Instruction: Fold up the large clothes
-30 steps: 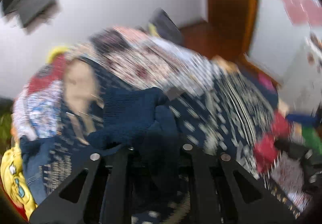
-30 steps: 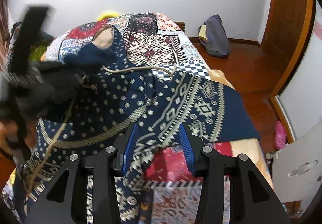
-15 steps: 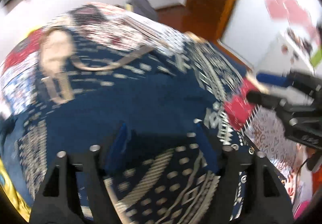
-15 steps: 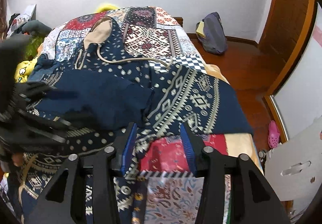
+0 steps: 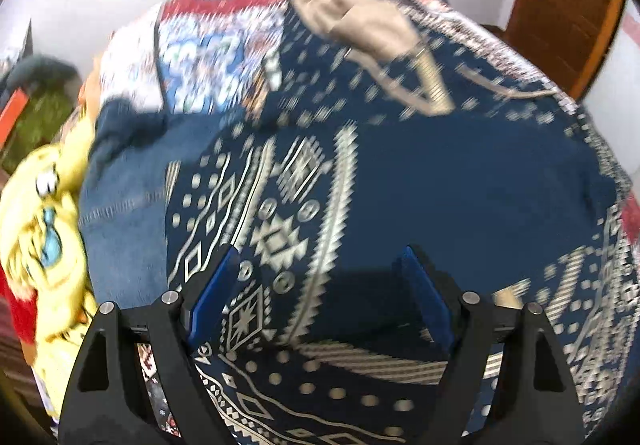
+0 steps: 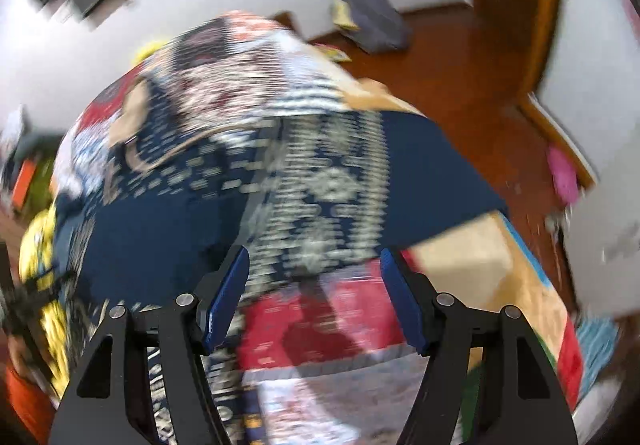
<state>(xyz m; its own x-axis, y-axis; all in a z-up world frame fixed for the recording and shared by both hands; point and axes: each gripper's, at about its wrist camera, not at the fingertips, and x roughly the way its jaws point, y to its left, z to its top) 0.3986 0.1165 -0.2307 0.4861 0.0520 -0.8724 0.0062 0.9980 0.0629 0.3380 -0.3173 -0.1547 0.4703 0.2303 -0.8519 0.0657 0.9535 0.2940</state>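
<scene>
Left wrist view: I see the left tongs [image 5: 316,297] released, jaws wide, nothing between the blue pads. Jaws have just been opening; no cloth is caught in the gap. Directly under and ahead of them lies the navy patterned garment [image 5: 440,173], spread on the bed [image 5: 208,45] over a patchwork cover. A tan hood lining [image 5: 352,21] with drawcord marks the far end, so the garment's long axis runs away from me, hood far, hem near. A plain navy panel, apparently a folded-over section, sits ahead and to the right of the tongs. A yellow cartoon plush [image 5: 44,229] lies off the left edge, beside a denim item [image 5: 120,213].

Right wrist view: right tongs [image 6: 314,297] also released, jaws apart and just been opening, nothing gripped. They hang over the near right edge of the garment [image 6: 320,189], where the patterned cloth gives way to the red patch of bed cover [image 6: 320,325]. View is motion-blurred; fine detail n/a.

Judgement: one fold looks placed and both tongs are free. Next grasp prob. turns on the near hem: left tongs sit over the garment body, right tongs at its right border, so each takes its own side of the hem to fold along the long axis toward the hood.
</scene>
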